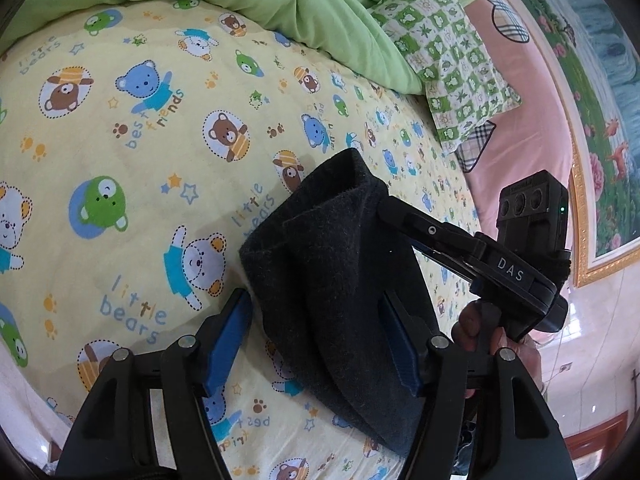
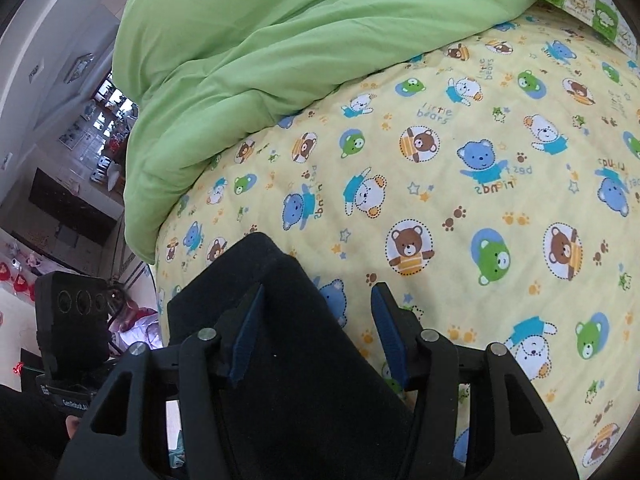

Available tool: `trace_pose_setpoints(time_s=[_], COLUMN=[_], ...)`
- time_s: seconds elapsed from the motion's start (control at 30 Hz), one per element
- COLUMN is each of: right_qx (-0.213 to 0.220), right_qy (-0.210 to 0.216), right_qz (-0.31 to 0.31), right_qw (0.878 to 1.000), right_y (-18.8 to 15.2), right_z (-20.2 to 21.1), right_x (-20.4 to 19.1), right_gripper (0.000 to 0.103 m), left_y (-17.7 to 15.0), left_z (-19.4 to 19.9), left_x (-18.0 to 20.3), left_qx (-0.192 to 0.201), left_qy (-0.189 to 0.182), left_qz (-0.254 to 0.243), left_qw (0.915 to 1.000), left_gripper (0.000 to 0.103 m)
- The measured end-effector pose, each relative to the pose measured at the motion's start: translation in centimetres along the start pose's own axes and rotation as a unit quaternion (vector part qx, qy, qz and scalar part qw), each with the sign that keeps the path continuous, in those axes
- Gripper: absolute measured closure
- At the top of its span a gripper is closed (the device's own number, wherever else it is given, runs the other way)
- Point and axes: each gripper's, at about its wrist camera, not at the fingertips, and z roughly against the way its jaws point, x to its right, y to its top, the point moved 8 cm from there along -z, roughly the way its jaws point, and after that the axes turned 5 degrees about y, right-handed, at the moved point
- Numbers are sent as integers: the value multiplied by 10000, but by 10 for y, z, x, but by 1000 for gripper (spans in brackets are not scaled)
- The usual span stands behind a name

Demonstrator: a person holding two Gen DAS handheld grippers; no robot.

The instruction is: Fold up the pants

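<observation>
While wide, left tool (image 1: pixel 316 340) — pants (image 1: pixel 332 280) pinched rightward

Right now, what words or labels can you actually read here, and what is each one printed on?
"little bears": yellow cartoon-bear bedsheet.
"best friends": same bedsheet.
"DAS": white letters on the black right gripper.
White label on the black left gripper's body: too blurred to read.
Green patterned pillow: print too small.

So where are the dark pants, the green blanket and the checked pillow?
dark pants (image 1: pixel 332 280), left wrist view, middle of the folded cloth.
green blanket (image 2: pixel 248 68), right wrist view, its bunched middle.
checked pillow (image 1: pixel 452 60), left wrist view, centre of its cover.
</observation>
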Motion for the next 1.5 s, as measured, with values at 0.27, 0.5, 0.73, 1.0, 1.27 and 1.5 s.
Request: trace_pose_setpoints(time_s=[0.27, 0.5, 0.73, 1.0, 1.27, 1.5], right_qx=[99, 716, 1475, 2113, 2605, 3083], right_qy=[53, 147, 202, 181, 76, 74], right_qz=[256, 235, 160, -71, -418, -800], right_qw=[9996, 9970, 9887, 9772, 9645, 9479], right_y=[-7, -10, -27, -59, -101, -143], right_z=[11, 64, 132, 188, 230, 262], right_x=[-20, -36, -44, -36, -21, 3], right_gripper=[84, 85, 86, 86, 87, 87], left_y=[0, -4, -22, -61, -104, -147], left_z=[3, 34, 59, 65, 57, 43], left_x=[4, 51, 111, 166, 211, 248], left_qx=[-40, 293, 442, 293, 55, -210], left_qy=[-109, -309, -550, -824, -932, -1005], left_qz=[-5, -577, -1294, -1898, -2514, -2978], left_qw=[9999, 9974, 9891, 9779, 9634, 9491], left_gripper=[83, 84, 84, 84, 84, 84])
